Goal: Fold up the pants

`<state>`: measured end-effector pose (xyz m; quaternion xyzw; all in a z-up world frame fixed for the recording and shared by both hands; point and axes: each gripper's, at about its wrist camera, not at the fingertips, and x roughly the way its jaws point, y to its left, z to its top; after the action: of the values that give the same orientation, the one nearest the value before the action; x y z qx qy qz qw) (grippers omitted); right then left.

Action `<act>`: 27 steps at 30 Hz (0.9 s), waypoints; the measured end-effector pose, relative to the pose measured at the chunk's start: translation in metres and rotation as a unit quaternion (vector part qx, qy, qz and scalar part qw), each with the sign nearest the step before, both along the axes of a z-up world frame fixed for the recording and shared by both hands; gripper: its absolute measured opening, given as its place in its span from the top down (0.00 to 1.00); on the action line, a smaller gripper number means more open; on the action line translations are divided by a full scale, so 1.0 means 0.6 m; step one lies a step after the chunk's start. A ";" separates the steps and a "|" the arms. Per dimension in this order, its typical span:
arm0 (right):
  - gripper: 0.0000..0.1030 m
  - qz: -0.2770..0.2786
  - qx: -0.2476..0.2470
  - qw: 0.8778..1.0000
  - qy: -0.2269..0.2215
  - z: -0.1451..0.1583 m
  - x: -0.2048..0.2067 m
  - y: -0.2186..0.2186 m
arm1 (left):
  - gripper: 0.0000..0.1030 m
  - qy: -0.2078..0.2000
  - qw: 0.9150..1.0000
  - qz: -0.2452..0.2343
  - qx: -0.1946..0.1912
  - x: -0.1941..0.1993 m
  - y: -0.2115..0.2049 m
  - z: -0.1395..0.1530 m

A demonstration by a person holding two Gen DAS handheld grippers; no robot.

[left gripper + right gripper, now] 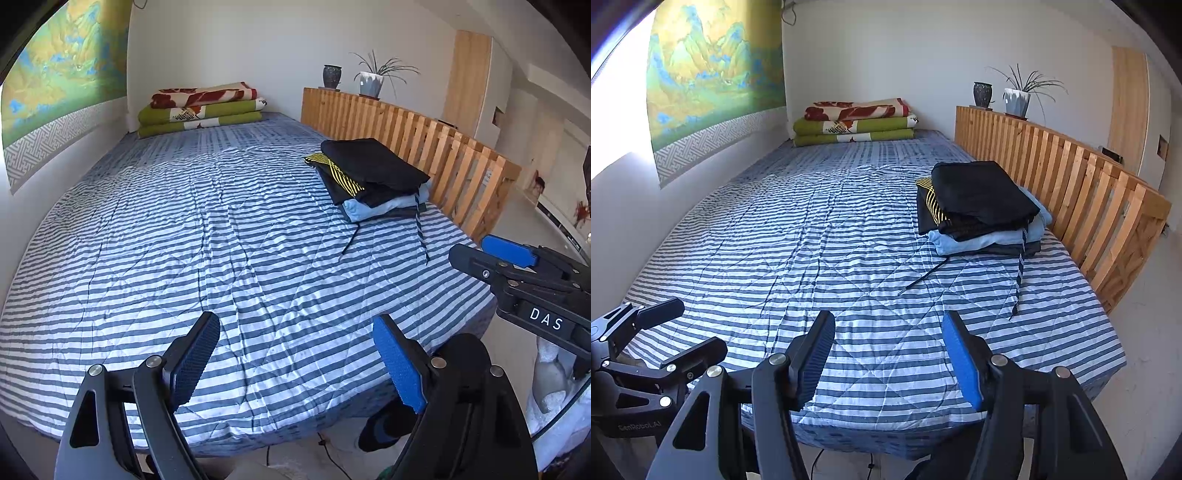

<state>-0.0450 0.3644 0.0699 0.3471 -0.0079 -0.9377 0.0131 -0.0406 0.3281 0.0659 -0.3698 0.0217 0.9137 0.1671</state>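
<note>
Pants stack (982, 206) sits folded on bed (812, 258) by the rail (1071, 177), w/ two cords (1019, 273) trailing off it. Both grippers, left (295, 365) & right (886, 362), hang spread & empty at the bed's near edge. Risk: grabbing a cord instead of cloth drags the stack apart; top black pair could slide off.

The quilt (820, 236) is soft, stitched, wrinkled cloth. The rail (1082, 192) at 3 o'clock is bare matt wood. The pads (397, 363) look like ribbed rubber on matt black plastic.
</note>
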 end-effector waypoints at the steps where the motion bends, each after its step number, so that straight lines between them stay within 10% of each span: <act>1: 0.45 0.000 0.000 1.000 0.000 0.000 -0.001 0.000 | 0.15 0.000 1.000 0.000 0.000 0.000 0.000 0.000; 27: 0.45 -0.004 -0.004 1.000 -0.007 -0.011 0.006 -0.002 | 0.10 0.005 1.000 0.010 -0.007 -0.002 0.003 -0.002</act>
<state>-0.0412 0.3633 0.0636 0.3536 -0.0126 -0.9353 0.0108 -0.0418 0.3296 0.0644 -0.3666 0.0248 0.9169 0.1555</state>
